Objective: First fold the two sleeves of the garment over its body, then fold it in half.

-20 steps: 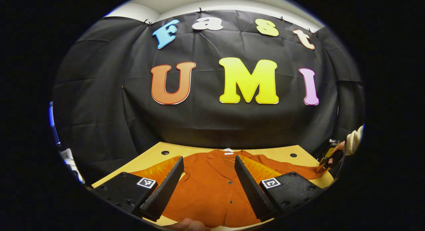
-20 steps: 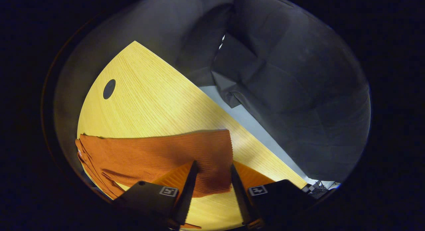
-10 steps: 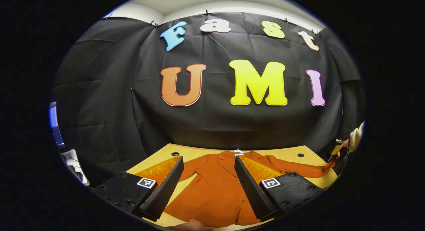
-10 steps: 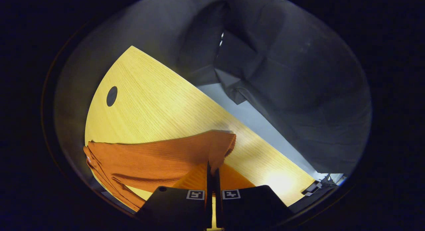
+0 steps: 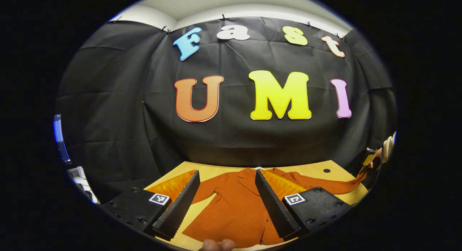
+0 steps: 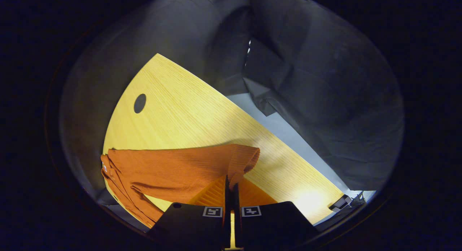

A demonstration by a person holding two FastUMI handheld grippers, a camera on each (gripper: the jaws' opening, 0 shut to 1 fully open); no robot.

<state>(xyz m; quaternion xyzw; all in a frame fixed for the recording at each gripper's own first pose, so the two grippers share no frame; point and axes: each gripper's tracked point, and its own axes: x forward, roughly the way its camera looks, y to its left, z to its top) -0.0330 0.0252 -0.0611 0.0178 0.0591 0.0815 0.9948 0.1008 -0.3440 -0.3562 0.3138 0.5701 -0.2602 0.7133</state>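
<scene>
Sleeve-folding step, first sleeve in hand. Rust-orange garment (image 5: 236,207) lies face up on the wooden table (image 6: 180,110), collar toward the booth wall. Right gripper (image 6: 231,188) clenched on the cuff of the right sleeve (image 6: 180,166), cuff end bunched and raised off the wood; seen far off in the left gripper view too, a hand (image 5: 375,158) holding it. Left gripper (image 5: 227,200) hangs over the garment's body, fingers spread wide, grasping nothing. Next move, as I judge: carry the cuff inward across the chest, keep tension low so the body doesn't drag
</scene>
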